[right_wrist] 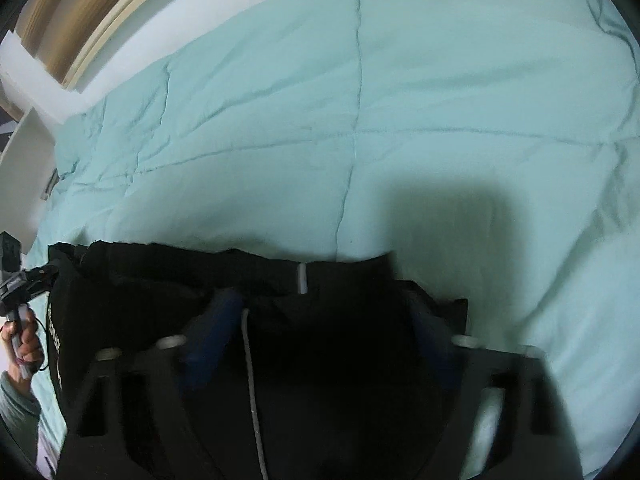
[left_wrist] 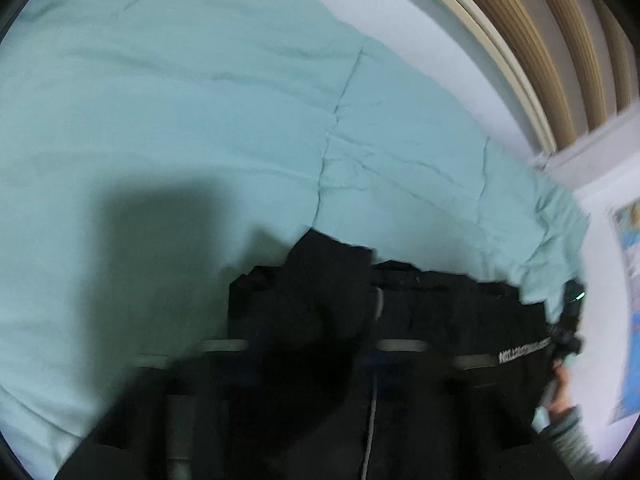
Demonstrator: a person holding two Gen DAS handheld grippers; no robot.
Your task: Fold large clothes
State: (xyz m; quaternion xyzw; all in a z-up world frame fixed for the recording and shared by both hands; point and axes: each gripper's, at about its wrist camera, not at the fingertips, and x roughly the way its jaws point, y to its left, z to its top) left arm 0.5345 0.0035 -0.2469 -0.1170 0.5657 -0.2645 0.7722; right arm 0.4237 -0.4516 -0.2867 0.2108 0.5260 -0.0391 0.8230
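A large black garment (left_wrist: 440, 320) with a white printed band and a pale drawstring is held stretched above a mint green quilt (left_wrist: 200, 120). In the left wrist view the cloth drapes over my left gripper (left_wrist: 312, 320) and hides its fingers; it appears shut on the garment's edge. My right gripper (left_wrist: 568, 320) shows at the far right, gripping the other end. In the right wrist view the garment (right_wrist: 320, 360) covers my right gripper (right_wrist: 320, 320), whose blue fingers (right_wrist: 212, 332) stand apart with cloth bunched between and over them. My left gripper (right_wrist: 36, 276) pinches the far left corner.
The quilt (right_wrist: 400, 100) covers a bed with a white mattress edge (right_wrist: 132, 12) and a wooden slatted headboard (left_wrist: 560, 40) behind it. A white wall with a colourful poster (left_wrist: 632, 300) stands at the right. The person's hand (right_wrist: 24, 344) holds the left gripper's handle.
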